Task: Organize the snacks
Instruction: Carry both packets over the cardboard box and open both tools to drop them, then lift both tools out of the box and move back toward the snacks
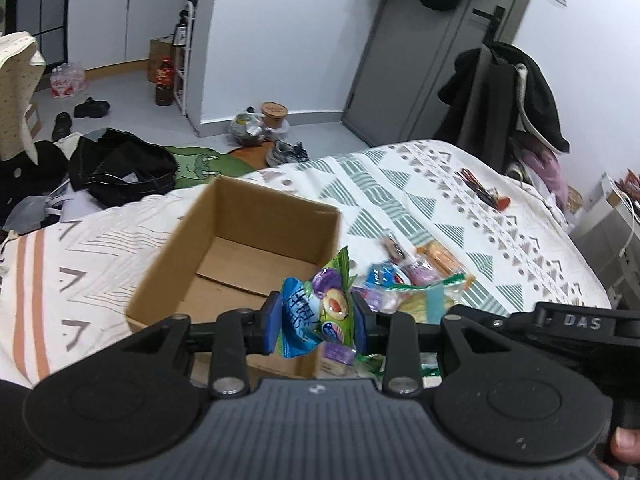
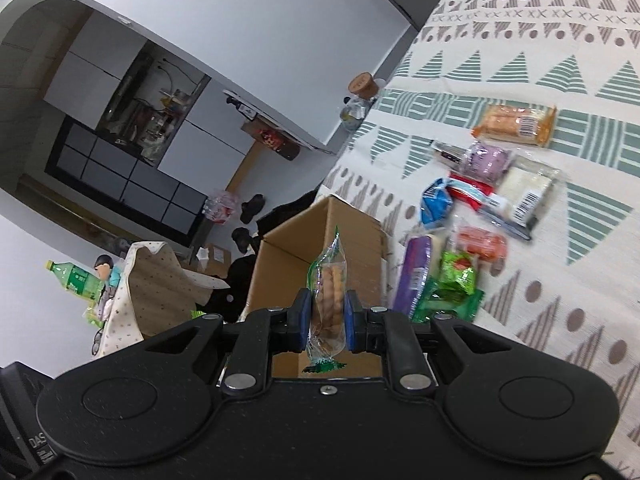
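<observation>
An open cardboard box (image 1: 240, 240) sits on the patterned bedspread (image 1: 460, 184); nothing shows inside it. My left gripper (image 1: 316, 320) is shut on blue and green snack packets (image 1: 320, 312), held above the box's near right corner. My right gripper (image 2: 327, 320) is shut on a clear green-edged packet of biscuits (image 2: 329, 300), held beside the box (image 2: 304, 240). A pile of loose snacks (image 2: 480, 208) lies on the bedspread to the right of the box; it also shows in the left wrist view (image 1: 416, 276).
A red and dark bundle (image 1: 484, 192) lies farther back on the bed. A chair draped with dark clothes (image 1: 516, 96) stands behind the bed. Clothes, bags and shoes (image 1: 120, 168) lie on the floor to the left.
</observation>
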